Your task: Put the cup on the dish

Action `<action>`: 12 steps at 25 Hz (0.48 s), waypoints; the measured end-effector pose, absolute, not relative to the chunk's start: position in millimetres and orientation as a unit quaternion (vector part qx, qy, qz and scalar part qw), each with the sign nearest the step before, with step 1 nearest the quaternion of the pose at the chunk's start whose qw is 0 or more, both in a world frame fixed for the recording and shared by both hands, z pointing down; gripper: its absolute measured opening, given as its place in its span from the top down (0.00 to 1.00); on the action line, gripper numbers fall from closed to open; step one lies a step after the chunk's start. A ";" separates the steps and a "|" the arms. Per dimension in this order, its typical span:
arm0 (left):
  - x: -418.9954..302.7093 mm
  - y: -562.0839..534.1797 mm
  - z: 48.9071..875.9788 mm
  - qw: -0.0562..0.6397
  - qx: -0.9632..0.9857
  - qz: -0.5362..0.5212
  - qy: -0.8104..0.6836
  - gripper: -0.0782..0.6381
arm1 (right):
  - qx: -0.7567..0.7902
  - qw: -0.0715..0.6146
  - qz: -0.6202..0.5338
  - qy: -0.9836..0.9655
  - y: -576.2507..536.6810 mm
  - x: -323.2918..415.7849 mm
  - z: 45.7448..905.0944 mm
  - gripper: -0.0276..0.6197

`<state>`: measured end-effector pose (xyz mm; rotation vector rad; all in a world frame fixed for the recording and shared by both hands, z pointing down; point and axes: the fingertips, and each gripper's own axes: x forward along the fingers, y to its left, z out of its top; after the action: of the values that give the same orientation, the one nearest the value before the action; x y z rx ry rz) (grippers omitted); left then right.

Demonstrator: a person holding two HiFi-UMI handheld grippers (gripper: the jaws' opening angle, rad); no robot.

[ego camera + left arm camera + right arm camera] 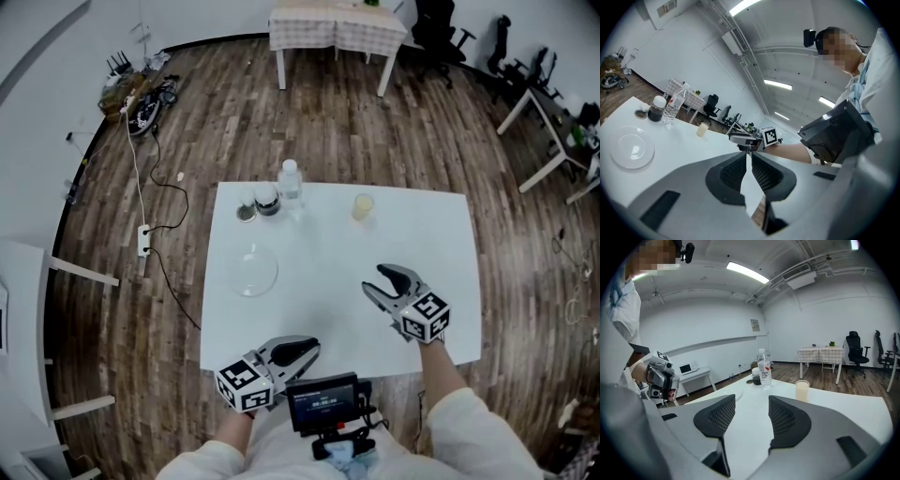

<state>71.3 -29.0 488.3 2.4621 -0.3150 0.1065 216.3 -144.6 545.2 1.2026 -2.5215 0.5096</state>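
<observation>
Down by the near edge of the counter, left tool pinched closed, nothing in it. A bit further out, right tool spread wide and empty, aimed toward the cup. Off to the left, clear dish, bare. At the far side, cup standing up, well apart from the dish, water bottle and dark jar further left. Likely light, thin and a bit slippery, maybe full of something pale, so easy to squash or spill. Best held softly round the middle and kept straight up
</observation>
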 end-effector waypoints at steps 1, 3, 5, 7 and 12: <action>72.7 -30.3 488.6 0.323 0.938 0.040 -0.119 0.85 | 0.418 0.153 0.178 -0.877 -147.6 217.6 547.2 0.61; 74.9 -33.0 489.1 0.323 0.938 0.037 -0.117 0.85 | 0.418 0.158 0.180 -0.876 -154.7 219.5 551.4 0.61; 75.9 -35.0 490.9 0.326 0.937 0.036 -0.116 0.85 | 0.419 0.160 0.183 -0.875 -162.6 221.5 557.2 0.61; 75.7 -36.5 493.9 0.331 0.936 0.037 -0.118 0.85 | 0.421 0.166 0.184 -0.873 -170.6 224.0 564.1 0.61; 72.9 -35.2 504.7 0.341 0.931 0.036 -0.126 0.84 | 0.425 0.184 0.184 -0.867 -189.1 231.7 579.6 0.60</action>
<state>72.9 -35.2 504.7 2.4224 -0.3276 0.0943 231.7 -189.1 579.6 1.1977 -2.4440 0.5198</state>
